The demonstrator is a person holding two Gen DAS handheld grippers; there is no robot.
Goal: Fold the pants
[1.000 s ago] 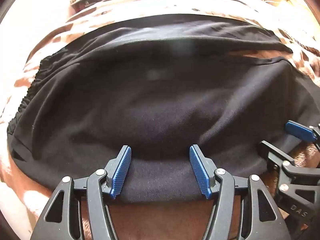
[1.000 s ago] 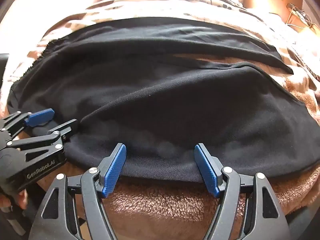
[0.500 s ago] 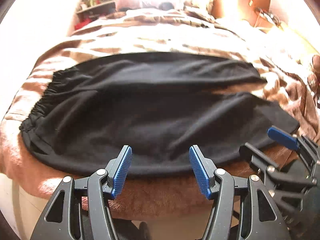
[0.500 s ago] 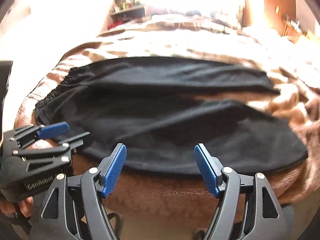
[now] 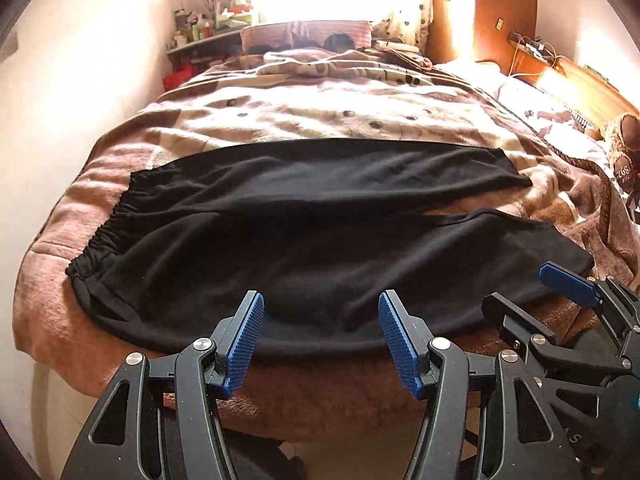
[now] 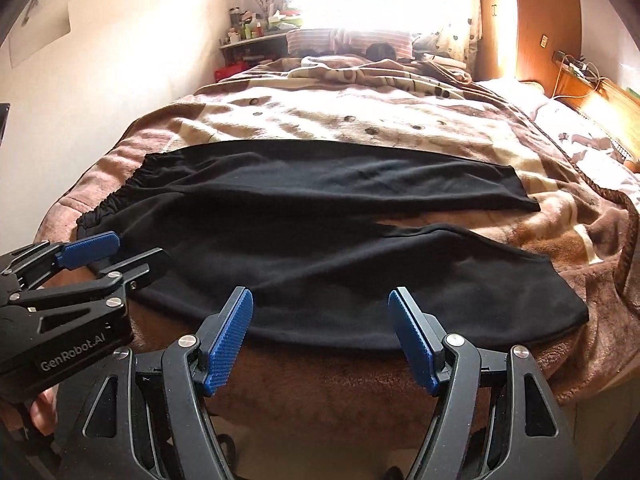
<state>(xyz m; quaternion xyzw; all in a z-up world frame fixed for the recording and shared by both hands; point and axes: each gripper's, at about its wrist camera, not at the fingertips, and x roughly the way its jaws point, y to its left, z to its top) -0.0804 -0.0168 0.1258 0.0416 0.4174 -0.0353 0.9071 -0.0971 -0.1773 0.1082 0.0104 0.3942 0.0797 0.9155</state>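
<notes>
A: Where do the black fabric pants (image 5: pixel 320 240) lie?
B: Flat across mid-frame on the brown patterned fleece blanket (image 5: pixel 320 112), waistband left.
A: The claws?
B: Left gripper (image 5: pixel 321 334) and right gripper (image 6: pixel 320 338) both gape, empty; a second ago they hovered low over the hem, now pulled back.

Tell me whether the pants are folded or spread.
Spread: the black pants lie flat on the blanket, both legs apart.

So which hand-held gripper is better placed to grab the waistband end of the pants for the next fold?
Left. The left hand-held gripper hangs open nearer the gathered waistband. The right hand-held gripper faces the leg hems. Probably left takes the waistband and right the near hem.
</notes>
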